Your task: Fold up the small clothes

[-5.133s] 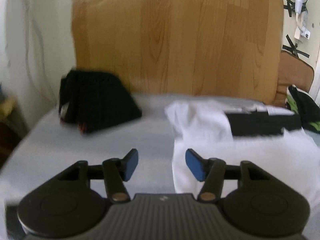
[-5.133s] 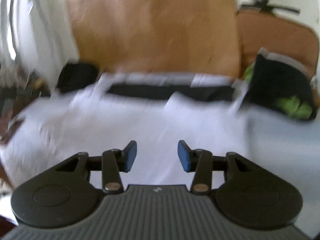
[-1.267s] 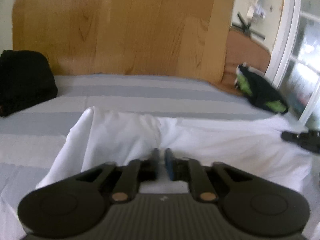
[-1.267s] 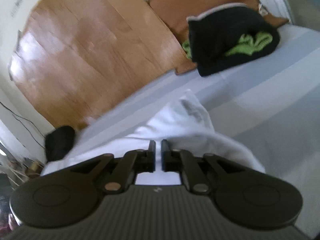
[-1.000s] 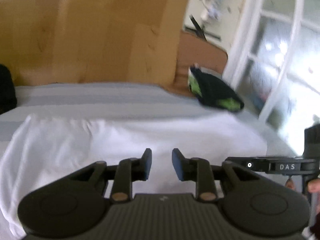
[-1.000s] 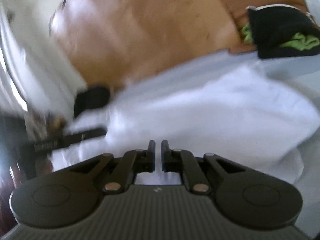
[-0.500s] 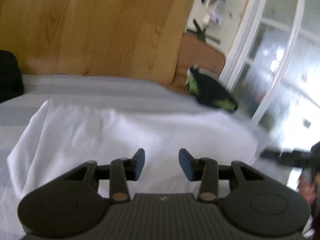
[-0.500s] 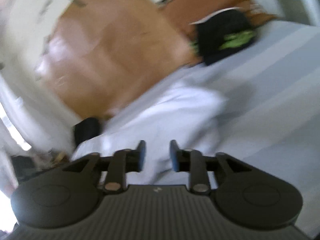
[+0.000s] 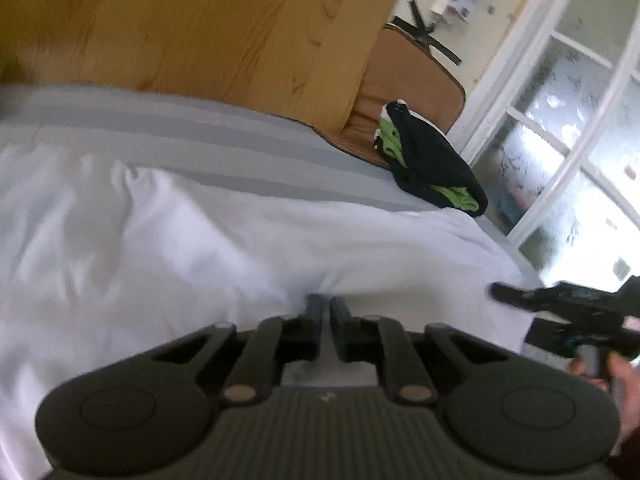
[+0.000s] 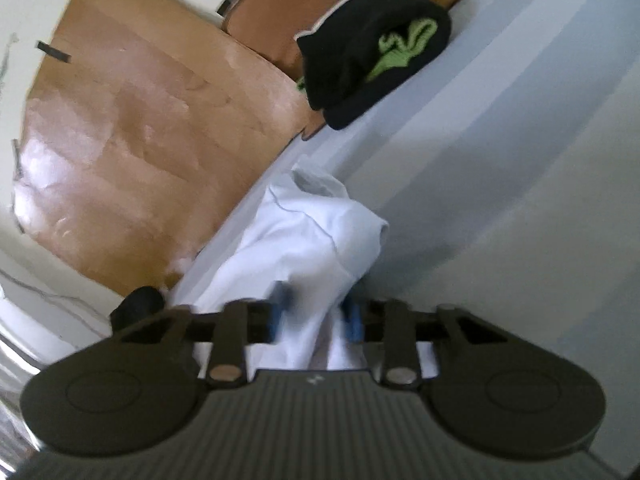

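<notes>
A white garment [image 9: 200, 248] lies spread and rumpled across the grey striped bed [image 9: 208, 128]. My left gripper [image 9: 325, 308] is shut on its near edge, and the cloth puckers at the fingertips. At the right of that view, a hand [image 9: 624, 380] holds my right gripper [image 9: 496, 291] at the garment's right end. In the right wrist view a bunched fold of the white garment [image 10: 312, 240] runs between the blue pads [image 10: 354, 320] of my right gripper [image 10: 316, 316]. Its jaws are closing but still stand apart.
A black and green garment [image 9: 432, 164] [image 10: 376, 52] lies folded at the bed's far corner by a brown cushion [image 9: 408, 76]. A wooden headboard [image 9: 180, 28] [image 10: 140, 140] backs the bed. A white-framed window [image 9: 560, 140] is to the right. A black bundle [image 10: 138, 306] sits far left.
My left jaws went from open over the cloth to shut on its near edge. My right gripper rolled and now has a fold of the garment between its open pads.
</notes>
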`<action>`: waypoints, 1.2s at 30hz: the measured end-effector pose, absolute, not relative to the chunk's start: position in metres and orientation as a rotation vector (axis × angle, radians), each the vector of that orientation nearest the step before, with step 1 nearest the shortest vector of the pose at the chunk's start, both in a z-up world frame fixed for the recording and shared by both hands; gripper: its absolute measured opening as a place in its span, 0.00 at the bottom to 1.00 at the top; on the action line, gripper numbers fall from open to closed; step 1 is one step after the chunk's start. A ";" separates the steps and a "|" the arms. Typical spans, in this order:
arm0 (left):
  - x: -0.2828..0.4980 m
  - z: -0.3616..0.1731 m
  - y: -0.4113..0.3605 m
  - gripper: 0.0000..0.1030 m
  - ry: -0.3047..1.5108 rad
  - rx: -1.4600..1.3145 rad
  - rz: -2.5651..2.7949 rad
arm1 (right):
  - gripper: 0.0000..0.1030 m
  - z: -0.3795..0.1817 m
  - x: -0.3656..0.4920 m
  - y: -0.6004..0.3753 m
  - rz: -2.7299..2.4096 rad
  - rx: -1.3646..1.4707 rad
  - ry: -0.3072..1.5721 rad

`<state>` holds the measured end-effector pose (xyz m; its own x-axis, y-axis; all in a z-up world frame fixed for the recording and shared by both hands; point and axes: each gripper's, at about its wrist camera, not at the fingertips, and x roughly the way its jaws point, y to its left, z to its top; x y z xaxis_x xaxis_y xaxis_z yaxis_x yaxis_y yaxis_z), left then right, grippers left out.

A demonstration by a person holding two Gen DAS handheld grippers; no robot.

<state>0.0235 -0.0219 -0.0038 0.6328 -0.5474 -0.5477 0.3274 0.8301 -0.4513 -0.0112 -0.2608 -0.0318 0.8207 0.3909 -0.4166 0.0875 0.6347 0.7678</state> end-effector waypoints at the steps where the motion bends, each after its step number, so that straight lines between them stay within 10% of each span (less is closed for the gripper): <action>1: 0.025 -0.004 -0.019 0.06 0.740 -0.342 -0.507 | 0.17 -0.032 -0.006 -0.260 0.185 0.904 0.617; 13: -0.026 0.040 0.087 0.32 0.486 -0.549 -0.406 | 0.13 0.093 -0.005 -0.089 0.576 0.422 0.478; 22: -0.086 0.028 0.198 0.43 0.428 -0.698 -0.108 | 0.25 0.030 0.031 0.080 0.807 0.180 0.760; 26: -0.069 0.023 0.189 0.48 0.457 -0.701 -0.142 | 0.39 0.036 0.016 0.070 0.880 0.137 0.724; 36: -0.007 0.052 0.118 0.58 0.464 -0.427 -0.195 | 0.31 0.093 -0.007 -0.052 0.723 0.296 0.480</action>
<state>-0.0069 0.1180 0.0521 0.8780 -0.2766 -0.3906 0.0855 0.8937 -0.4404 -0.0073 -0.0522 0.0932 0.6494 0.6918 -0.3158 -0.5595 0.7159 0.4177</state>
